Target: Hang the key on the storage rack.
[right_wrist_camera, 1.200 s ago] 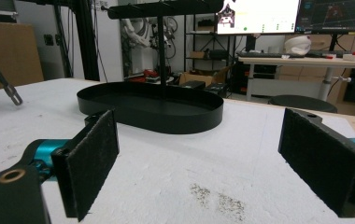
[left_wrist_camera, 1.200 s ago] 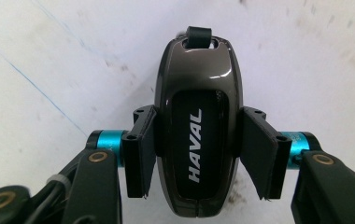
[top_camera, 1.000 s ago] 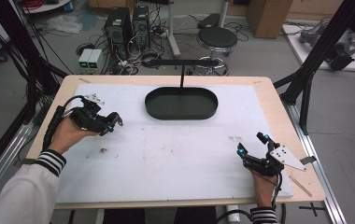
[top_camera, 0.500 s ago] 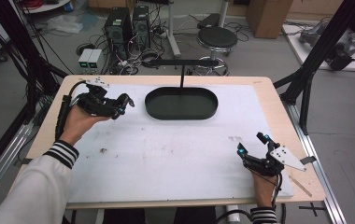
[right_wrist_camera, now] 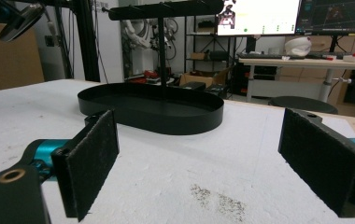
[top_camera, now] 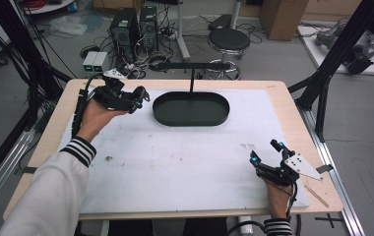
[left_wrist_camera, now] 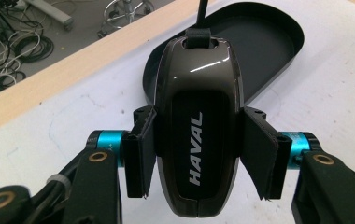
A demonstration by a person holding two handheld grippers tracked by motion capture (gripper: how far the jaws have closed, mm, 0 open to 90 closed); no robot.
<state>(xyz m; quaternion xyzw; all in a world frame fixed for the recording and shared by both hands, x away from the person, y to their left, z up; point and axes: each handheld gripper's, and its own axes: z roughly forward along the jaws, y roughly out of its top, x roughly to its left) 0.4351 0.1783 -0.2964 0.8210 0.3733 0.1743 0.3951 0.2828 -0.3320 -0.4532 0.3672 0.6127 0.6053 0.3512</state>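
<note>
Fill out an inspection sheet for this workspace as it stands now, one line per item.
Surface: white mat on a wooden table, scuffed, with dark specks.
Job's things: black oval tray with an upright T-bar stand near the far edge; dark HAVAL key fob in the left gripper.
Clutter: nothing seen on the mat.
Grippers: left gripper lifted beside the tray, jaws shut on the fob; right gripper low at the near right, jaws open and empty.
Cables: one trails from each gripper; more lie tangled on the floor.
Surroundings: computer towers, stool, cardboard box, black frame posts.
</note>
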